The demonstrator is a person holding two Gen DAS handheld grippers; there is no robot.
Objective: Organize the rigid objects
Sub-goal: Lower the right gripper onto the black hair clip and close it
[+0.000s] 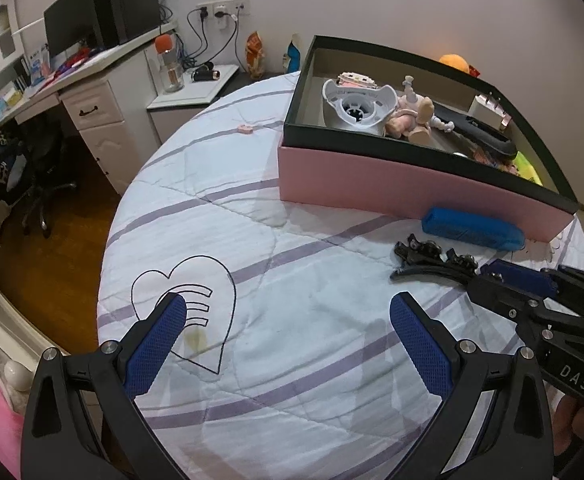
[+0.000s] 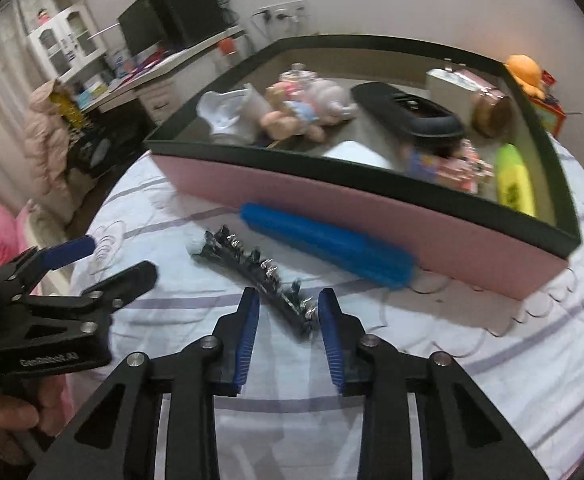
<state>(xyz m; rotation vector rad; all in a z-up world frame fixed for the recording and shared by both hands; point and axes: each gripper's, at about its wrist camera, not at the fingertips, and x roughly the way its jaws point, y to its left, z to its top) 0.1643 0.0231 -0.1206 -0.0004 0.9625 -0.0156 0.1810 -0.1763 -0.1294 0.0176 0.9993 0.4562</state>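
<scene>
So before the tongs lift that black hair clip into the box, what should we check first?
1. Right tongs around the black hair clip: ok, its near end sits between the pads.
2. Pads really pressing on the clip: cannot tell, the picture is blurry there.
3. Left tongs out of the way: ok, open and empty over the bedspread.
4. Blue case clear of the clip: ok, it lies apart, against the box wall.
5. Room in the box: ok, bare floor shows among the things inside.
</scene>
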